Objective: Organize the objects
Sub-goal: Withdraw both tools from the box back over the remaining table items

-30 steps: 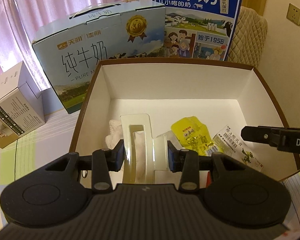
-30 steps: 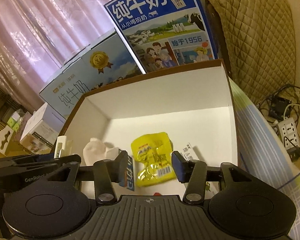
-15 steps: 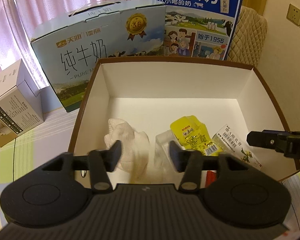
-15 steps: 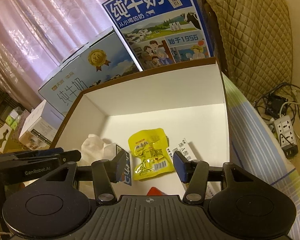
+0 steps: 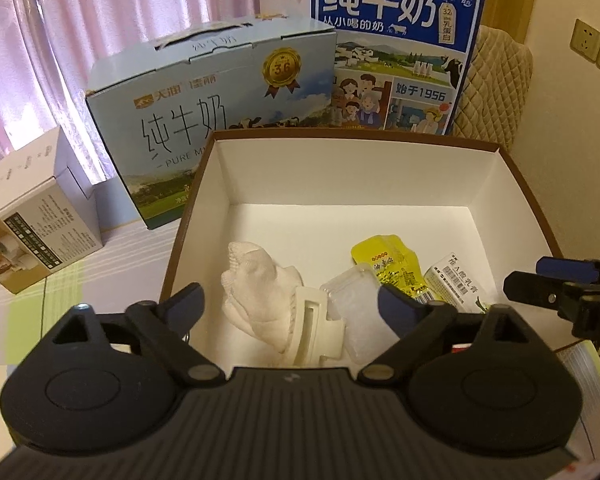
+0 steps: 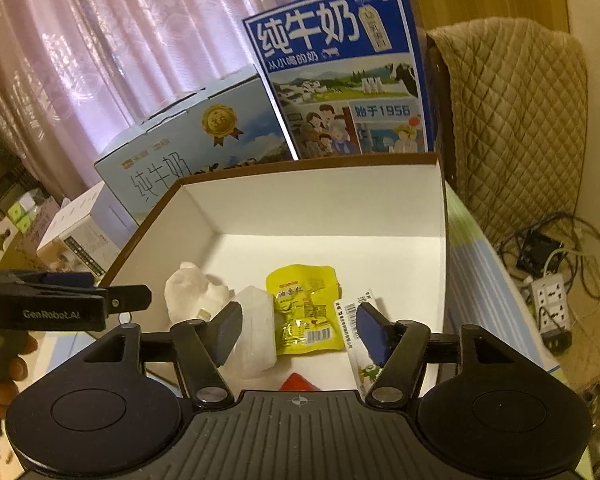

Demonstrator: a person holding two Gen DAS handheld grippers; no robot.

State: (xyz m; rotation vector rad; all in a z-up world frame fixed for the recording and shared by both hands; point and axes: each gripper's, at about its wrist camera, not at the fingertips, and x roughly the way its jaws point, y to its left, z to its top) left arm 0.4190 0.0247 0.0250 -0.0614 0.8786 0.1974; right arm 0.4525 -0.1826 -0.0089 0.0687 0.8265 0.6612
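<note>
Since a second ago the cream plastic piece [image 5: 314, 326] has left the left gripper [image 5: 290, 304] and now lies in the box [image 5: 512, 184], leaning on the white cloth [image 5: 260, 300]. That gripper's jaws are opening, already spread wide, touching nothing, tilted steeply down over the near-left part of the box. Just right of the plastic piece sits a clear packet [image 5: 358, 310], then a yellow snack pouch [image 5: 392, 266] and a white sachet [image 5: 458, 282].

The right gripper [image 6: 298, 330] also angles down into the box, its jaws opening at about half spread and empty; below the gap lie the yellow pouch and the clear packet, untouched. A red object [image 6: 298, 382] peeks out near its body. A hand [image 6: 10, 360] holding the left gripper shows at the left edge.

Behind the box stand a pale blue milk carton [image 5: 204, 120] and a dark blue milk carton [image 5: 396, 60].
</note>
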